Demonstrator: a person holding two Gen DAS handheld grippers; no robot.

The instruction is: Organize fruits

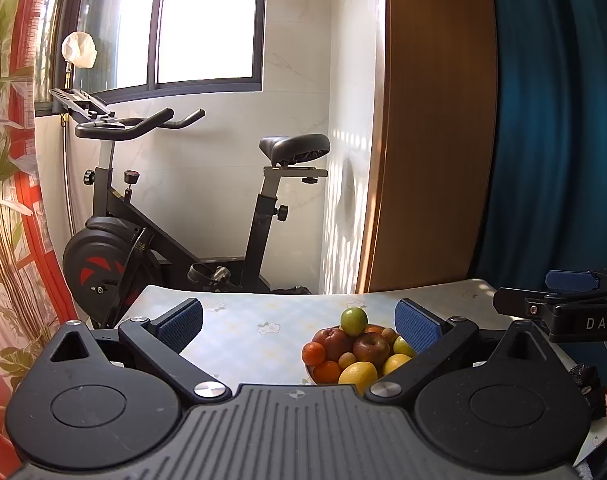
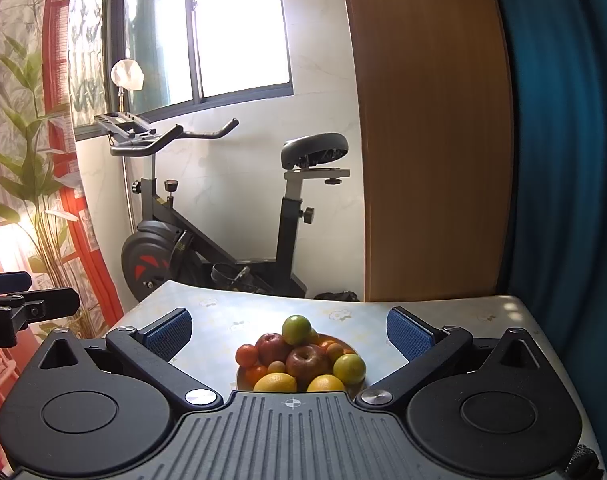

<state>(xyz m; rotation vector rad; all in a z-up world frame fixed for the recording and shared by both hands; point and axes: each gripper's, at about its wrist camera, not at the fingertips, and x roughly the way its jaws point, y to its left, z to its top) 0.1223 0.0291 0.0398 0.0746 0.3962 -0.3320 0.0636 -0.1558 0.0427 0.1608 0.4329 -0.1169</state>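
Tools (image 2: pixel 289 330) agape over floral table (image 2: pixel 463 320); exercise bike (image 2: pixel 223 216) behind.

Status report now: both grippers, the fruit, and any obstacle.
Left gripper open, empty. Right gripper open, empty. Fruit heaped in bowl on table, green fruit on top, untouched. Nothing in the way.
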